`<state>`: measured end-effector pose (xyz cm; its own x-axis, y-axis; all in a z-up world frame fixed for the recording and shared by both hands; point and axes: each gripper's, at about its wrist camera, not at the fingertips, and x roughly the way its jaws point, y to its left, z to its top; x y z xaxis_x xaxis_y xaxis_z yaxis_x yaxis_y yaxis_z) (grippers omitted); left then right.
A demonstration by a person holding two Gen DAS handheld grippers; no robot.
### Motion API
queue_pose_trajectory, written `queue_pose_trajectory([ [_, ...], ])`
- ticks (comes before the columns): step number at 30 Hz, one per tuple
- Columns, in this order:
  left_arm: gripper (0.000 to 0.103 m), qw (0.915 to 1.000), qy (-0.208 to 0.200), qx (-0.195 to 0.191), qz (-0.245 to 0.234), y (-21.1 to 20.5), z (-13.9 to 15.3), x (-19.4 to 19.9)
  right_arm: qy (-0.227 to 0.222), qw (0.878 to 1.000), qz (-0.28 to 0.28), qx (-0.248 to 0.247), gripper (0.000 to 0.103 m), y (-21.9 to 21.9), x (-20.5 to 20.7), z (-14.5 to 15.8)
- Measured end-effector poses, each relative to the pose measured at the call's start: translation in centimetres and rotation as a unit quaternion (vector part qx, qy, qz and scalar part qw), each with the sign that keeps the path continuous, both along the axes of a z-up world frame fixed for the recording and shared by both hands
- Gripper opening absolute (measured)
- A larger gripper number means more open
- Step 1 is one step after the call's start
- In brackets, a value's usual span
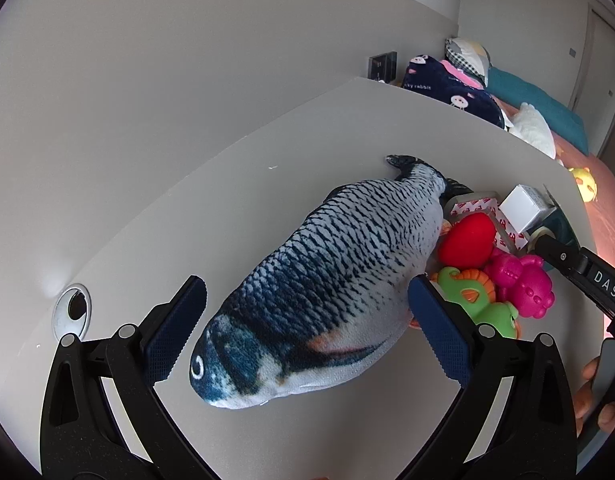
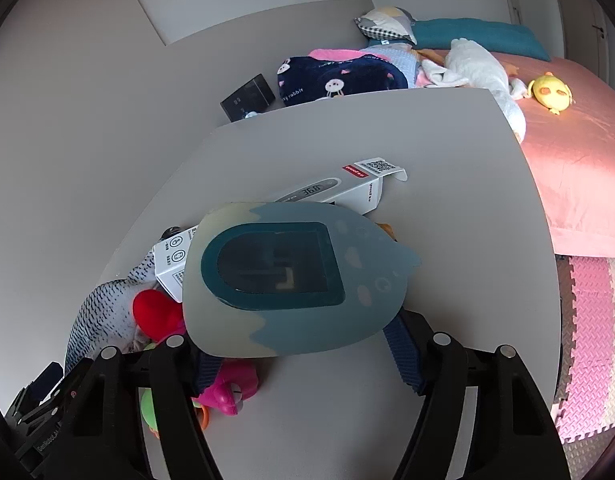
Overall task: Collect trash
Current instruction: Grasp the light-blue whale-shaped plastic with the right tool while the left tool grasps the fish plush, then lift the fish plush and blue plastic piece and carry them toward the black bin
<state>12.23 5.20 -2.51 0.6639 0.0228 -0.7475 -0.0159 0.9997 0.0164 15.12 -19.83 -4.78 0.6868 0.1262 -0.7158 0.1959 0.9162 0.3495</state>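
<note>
A blue-grey plush fish (image 1: 327, 280) lies on the white table (image 1: 187, 220) between the wide-apart fingers of my left gripper (image 1: 305, 284). Its left pad stands clear of the fish's head, and the right pad is at its belly. My right gripper (image 2: 303, 336) reaches under a whale-shaped blue silicone plate (image 2: 291, 276) that lies bottom up on the clutter. The plate's rim hides both fingertips, so a grip cannot be made out. A white thermometer box (image 2: 335, 194) lies beyond the plate, and a second white box (image 2: 171, 260) (image 1: 521, 208) lies at its left.
Red (image 1: 467, 240), pink (image 1: 523, 284) and green (image 1: 479, 300) plastic toys crowd against the fish's right side. A cable hole (image 1: 71, 308) opens in the table at left. A pink bed (image 2: 579, 140) with pillows and soft toys borders the table's far and right edges.
</note>
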Motion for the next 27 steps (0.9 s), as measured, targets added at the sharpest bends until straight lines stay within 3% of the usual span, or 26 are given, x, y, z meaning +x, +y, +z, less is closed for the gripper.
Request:
queue_pose_trajectory([
  [5, 0.097, 1.0000, 0.005, -0.006, -0.004, 0.3, -0.5, 1.0, -0.002, 1.000, 0.001, -0.009, 0.061, 0.1, 0.6, -0.1],
  [7, 0.097, 0.9999, 0.008, -0.011, -0.007, 0.4, -0.8, 1.4, 0.001, 1.000, 0.001, -0.015, 0.056, 0.1, 0.9, -0.1],
  [10, 0.095, 0.9997, 0.013, -0.017, -0.015, 0.3, -1.3, 1.9, 0.006, 1.000, 0.011, -0.027, 0.038, 0.3, 1.2, -0.1],
  [11, 0.093, 0.9994, 0.016, -0.020, -0.021, 0.3, -1.4, 2.1, 0.008, 0.999, 0.015, -0.032, 0.038, 0.4, 1.3, -0.1],
  [14, 0.076, 0.9988, 0.024, -0.032, -0.029, 0.1, -2.0, 2.2, 0.006, 0.999, 0.030, -0.029, 0.038, 0.5, 1.1, -0.1],
  [16, 0.059, 0.9987, 0.020, -0.038, -0.026, 0.1, -1.9, 2.1, 0.000, 0.999, 0.038, -0.028, 0.038, 0.5, 0.7, 0.0],
  [19, 0.046, 0.9985, 0.008, -0.053, -0.012, 0.2, -1.4, 1.5, -0.014, 0.998, 0.050, -0.037, 0.038, 0.7, 0.0, 0.6],
  [22, 0.036, 0.9987, -0.017, -0.048, 0.007, 0.2, -0.8, 0.7, -0.027, 0.997, 0.057, -0.048, 0.038, 0.7, -0.8, 1.4],
  [27, 0.033, 0.9965, -0.058, -0.053, 0.026, 0.4, 1.1, -1.1, -0.037, 0.996, 0.060, -0.050, 0.038, -0.2, -1.9, 2.7],
])
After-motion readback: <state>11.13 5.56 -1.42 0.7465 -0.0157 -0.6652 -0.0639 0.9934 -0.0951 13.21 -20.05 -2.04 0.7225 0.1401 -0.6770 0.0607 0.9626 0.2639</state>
